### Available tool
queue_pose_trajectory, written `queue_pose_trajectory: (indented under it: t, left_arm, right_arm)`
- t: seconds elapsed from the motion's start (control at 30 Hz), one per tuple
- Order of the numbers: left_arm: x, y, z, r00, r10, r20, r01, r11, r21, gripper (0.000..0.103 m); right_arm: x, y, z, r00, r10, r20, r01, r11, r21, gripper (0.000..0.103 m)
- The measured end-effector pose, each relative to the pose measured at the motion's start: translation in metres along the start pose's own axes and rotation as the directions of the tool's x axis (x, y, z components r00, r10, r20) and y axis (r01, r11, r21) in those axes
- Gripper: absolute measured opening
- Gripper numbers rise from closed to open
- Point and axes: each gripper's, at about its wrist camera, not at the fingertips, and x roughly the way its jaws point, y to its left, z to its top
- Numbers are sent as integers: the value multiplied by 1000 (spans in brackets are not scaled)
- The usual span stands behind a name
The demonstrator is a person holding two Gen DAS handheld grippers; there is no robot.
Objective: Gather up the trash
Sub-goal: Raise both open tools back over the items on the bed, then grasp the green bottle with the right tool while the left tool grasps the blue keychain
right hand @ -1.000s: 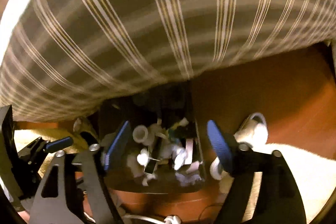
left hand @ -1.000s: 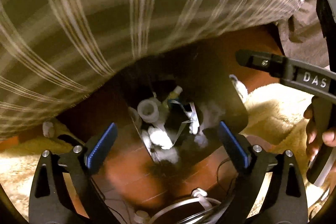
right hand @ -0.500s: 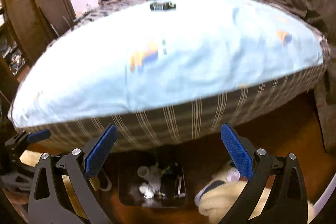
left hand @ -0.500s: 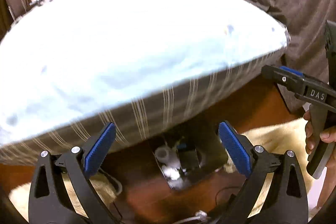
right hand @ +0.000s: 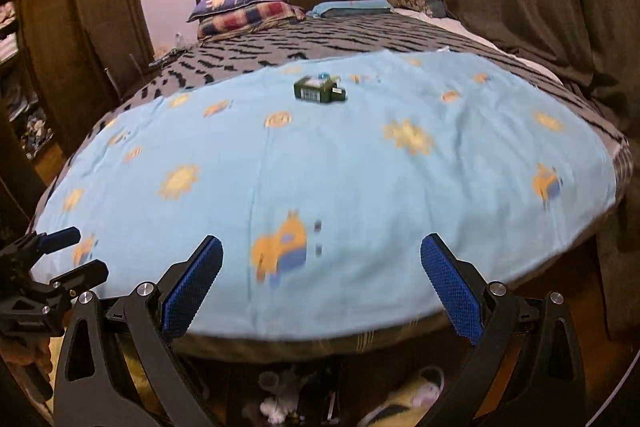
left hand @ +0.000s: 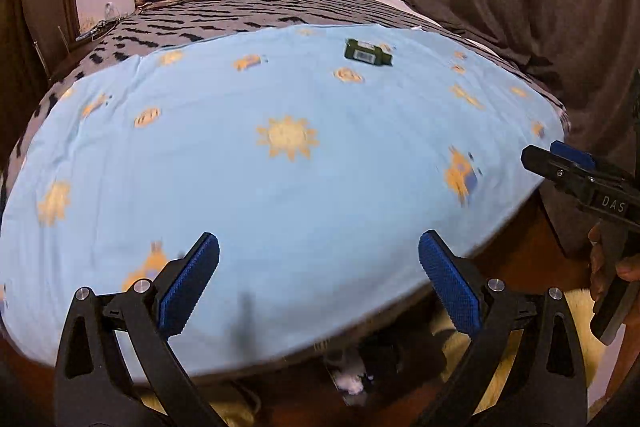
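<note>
Left wrist: "DAS" on right tongs (left hand: 568,163)

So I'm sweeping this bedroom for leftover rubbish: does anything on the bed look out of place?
Yes: a small dark green carton lies alone on the light blue sheet, toward the pillow end. It looks like stray trash. Both grippers, left and right, are open and empty.

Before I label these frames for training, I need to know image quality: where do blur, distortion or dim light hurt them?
Left wrist view: the light blue printed bedsheet is motion-smeared near its front edge, and the fisheye bulges the bed. Right wrist view: the same smear on the prints, though the small dark green box stays readable; the trash bin under the bed sits in deep shadow. Both have black vignetted corners.
</note>
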Motion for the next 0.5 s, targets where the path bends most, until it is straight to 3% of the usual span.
queue_pose_trajectory:
  t: [0.23,0.5]
  left_arm:
    - [43,10,58,1000,9,-10,-9,1000,-6,95]
    - [103,29,114,998,29,-49,-30,999,-22,95]
  right_arm:
    - [55,-2,50,999,25,-23,-25,1000,13,100]
    - [146,-6,105,996,19,-93,-19,1000,1,100]
